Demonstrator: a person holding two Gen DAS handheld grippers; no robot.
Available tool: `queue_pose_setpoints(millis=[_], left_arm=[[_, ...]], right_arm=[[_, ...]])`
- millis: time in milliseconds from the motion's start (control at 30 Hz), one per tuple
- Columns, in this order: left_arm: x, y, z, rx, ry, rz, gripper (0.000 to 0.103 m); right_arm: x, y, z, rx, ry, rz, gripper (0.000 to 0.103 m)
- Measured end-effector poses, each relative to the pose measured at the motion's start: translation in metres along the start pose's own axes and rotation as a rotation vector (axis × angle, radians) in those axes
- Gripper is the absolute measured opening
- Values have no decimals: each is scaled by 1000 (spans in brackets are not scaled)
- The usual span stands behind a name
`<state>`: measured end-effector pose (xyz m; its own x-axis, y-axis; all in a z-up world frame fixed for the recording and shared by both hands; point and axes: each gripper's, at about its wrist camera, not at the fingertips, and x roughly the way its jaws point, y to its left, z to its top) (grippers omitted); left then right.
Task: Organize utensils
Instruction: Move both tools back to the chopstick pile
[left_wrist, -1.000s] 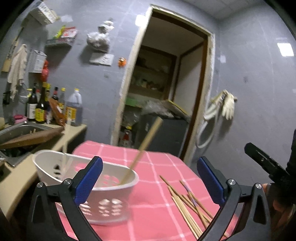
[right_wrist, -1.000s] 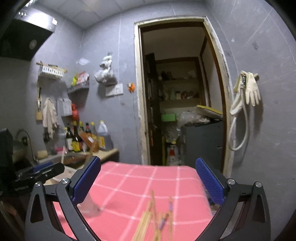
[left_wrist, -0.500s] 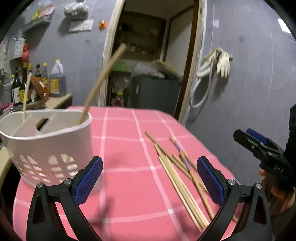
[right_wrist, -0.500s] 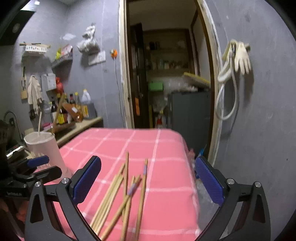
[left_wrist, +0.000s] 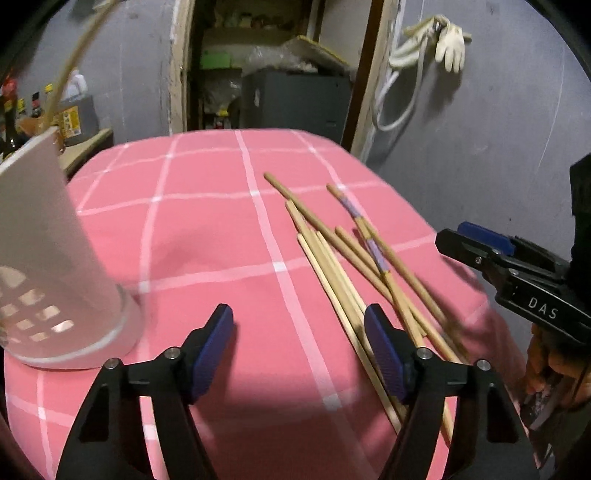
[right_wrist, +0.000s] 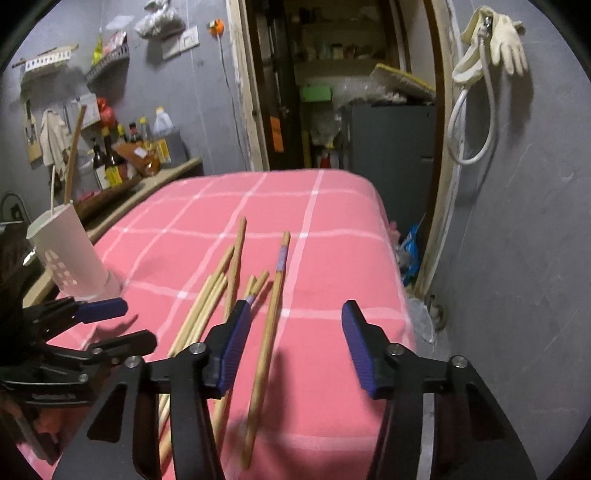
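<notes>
Several wooden chopsticks (left_wrist: 343, 266) lie loose on the pink checked tablecloth (left_wrist: 207, 221); one has a purple band (right_wrist: 281, 258). A white perforated utensil holder (left_wrist: 44, 258) stands at the left with a chopstick (right_wrist: 74, 147) upright in it. My left gripper (left_wrist: 297, 325) hovers low over the cloth with its jaws closing. Only bare cloth lies between them, and its right finger overlaps the near ends of the bundle. My right gripper (right_wrist: 295, 317) is closing too. The banded chopstick runs under the gap near its left finger, and neither pad presses on it.
The table's right edge (right_wrist: 399, 295) drops off near a grey wall and a doorway (right_wrist: 332, 110). A counter (right_wrist: 155, 177) with bottles runs along the left behind the holder (right_wrist: 70, 258). Each gripper shows in the other's view, the left gripper (right_wrist: 103, 310) and the right gripper (left_wrist: 480, 247).
Both grippers have dropped and tilted down toward the table, and the chopsticks now lie close beneath them. Both pairs of jaws have narrowed. The holder has slid to the left edge of the left wrist view.
</notes>
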<state>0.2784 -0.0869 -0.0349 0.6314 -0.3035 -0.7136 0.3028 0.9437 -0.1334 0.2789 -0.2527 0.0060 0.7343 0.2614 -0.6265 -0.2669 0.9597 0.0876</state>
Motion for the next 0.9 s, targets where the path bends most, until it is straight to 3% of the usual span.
queue_pose_setpoints(millis=[267, 567, 800, 900], left_arm=[[23, -1, 7, 2, 61, 24, 45], [30, -2, 13, 3, 85, 8, 34], [40, -9, 18, 25, 118, 37, 30], [42, -9, 20, 14, 129, 35, 23]], right_arm=[[17, 0, -1, -17, 90, 28, 38], [26, -3, -2, -10, 146, 47, 35], [34, -1, 1, -26, 182, 47, 30], [41, 2, 8, -45, 195, 49, 25]])
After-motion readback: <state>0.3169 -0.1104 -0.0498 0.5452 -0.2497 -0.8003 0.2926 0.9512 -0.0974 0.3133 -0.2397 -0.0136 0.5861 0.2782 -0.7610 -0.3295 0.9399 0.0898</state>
